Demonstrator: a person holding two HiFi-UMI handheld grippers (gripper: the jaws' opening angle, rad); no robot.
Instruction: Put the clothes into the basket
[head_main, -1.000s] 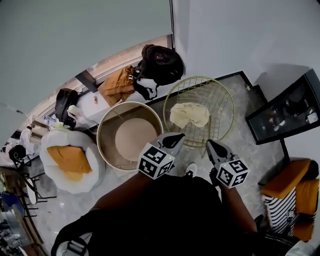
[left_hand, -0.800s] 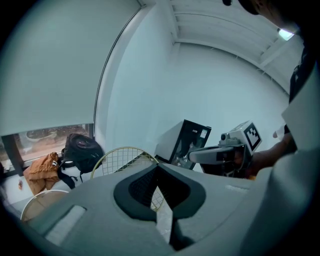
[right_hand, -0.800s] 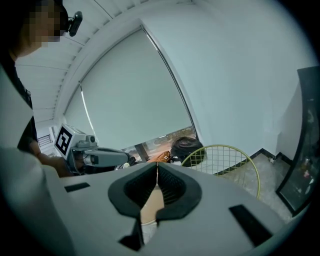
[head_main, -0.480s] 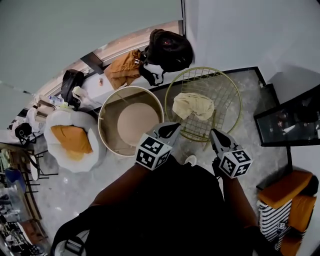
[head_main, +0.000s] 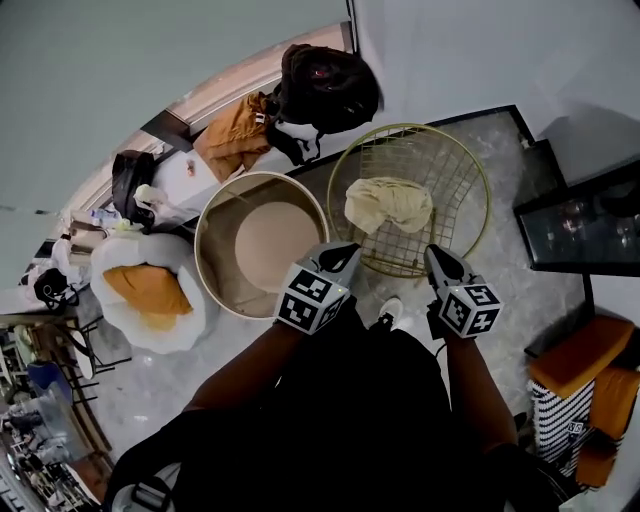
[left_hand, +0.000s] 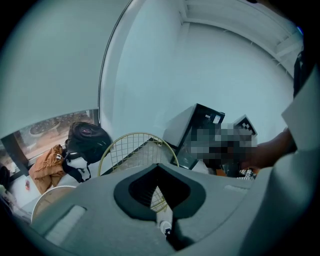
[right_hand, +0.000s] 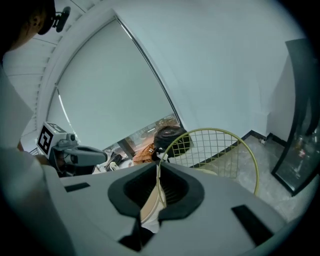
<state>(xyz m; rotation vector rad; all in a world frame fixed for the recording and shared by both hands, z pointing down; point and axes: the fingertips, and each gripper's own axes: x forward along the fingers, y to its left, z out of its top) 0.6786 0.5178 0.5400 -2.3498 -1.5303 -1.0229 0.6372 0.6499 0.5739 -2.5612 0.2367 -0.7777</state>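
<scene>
Left gripper (head_main: 347, 251), right gripper (head_main: 432, 253) sunk toward basket (head_main: 450, 168); both clenched, empty; near rim part-hidden.

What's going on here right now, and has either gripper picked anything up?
A person holds a gripper in each hand, standing over two round containers on the floor. The left gripper and the right gripper are both shut and empty, poised near the closest rim of the round gold wire basket. A crumpled cream cloth lies inside that basket, untouched. The round beige tub with a white rim beside it shows nothing inside.
</scene>
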